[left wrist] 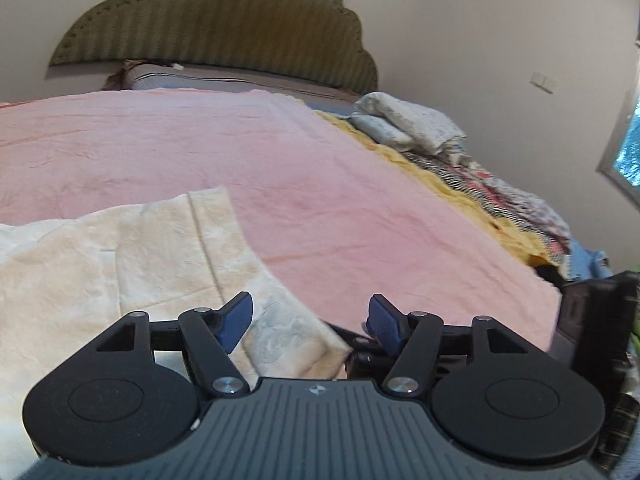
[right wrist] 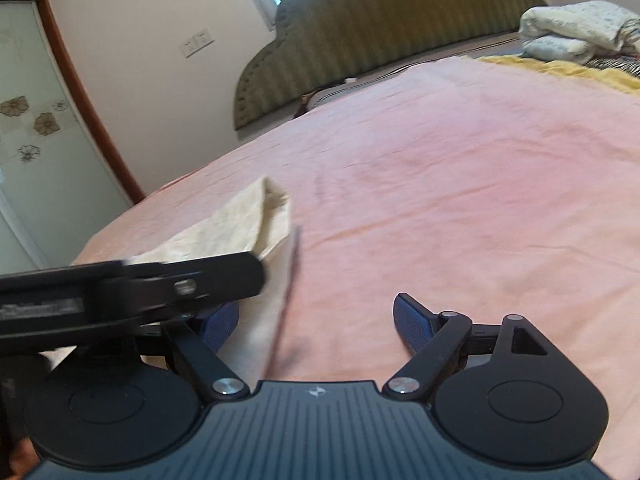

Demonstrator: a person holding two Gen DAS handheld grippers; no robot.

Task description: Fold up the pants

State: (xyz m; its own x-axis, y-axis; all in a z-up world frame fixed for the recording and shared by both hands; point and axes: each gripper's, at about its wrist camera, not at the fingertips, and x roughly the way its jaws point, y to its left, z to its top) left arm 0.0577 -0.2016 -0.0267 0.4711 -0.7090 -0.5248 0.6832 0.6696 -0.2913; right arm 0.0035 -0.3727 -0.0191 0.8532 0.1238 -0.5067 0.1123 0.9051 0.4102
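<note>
Cream pants (left wrist: 120, 256) lie flat on the pink bedspread (left wrist: 320, 168), filling the lower left of the left wrist view. My left gripper (left wrist: 310, 320) hovers over their near right edge, open, blue pads apart; cloth lies below the gap and neither pad presses on it. In the right wrist view the pants (right wrist: 240, 224) show as a folded cream corner at left. My right gripper (right wrist: 316, 320) stands open above the pink bedspread (right wrist: 440, 184), with the pants' edge just inside its left pad. The left gripper's black body (right wrist: 132, 284) crosses in front of that pad.
A green padded headboard (left wrist: 224, 28) stands at the far end of the bed. Folded pale bedding (left wrist: 408, 124), a yellow blanket (left wrist: 420, 168) and patterned clothes (left wrist: 508, 200) are piled along the bed's right side. A wardrobe door (right wrist: 36, 120) is at the left.
</note>
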